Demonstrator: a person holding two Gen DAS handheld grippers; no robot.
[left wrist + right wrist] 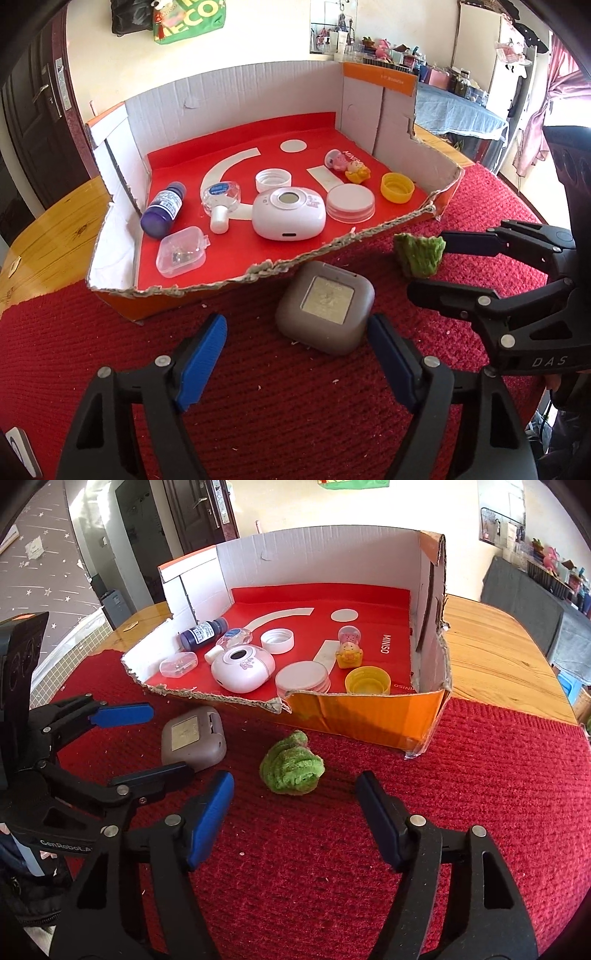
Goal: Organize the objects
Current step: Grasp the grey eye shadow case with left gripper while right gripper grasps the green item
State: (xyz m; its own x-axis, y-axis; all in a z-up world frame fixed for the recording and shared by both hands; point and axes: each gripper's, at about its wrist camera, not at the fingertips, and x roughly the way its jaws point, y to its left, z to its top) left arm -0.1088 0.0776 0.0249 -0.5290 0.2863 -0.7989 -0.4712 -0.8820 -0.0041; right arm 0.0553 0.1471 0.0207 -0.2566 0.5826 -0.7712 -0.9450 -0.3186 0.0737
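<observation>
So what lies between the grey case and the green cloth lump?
Only bare red knitted mat separates the grey case from the green cloth lump; the right wrist view shows this best.

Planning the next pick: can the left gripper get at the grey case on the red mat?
Probably yes: the left gripper is open, the grey case lies just ahead between its fingers, nothing on top.

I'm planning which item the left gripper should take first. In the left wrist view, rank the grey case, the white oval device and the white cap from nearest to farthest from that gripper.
1. Grey case: on the red mat, just ahead of the left gripper, outside the box.
2. White oval device: inside the box, near its torn front edge.
3. White cap: deeper in the box, behind the device.
</observation>
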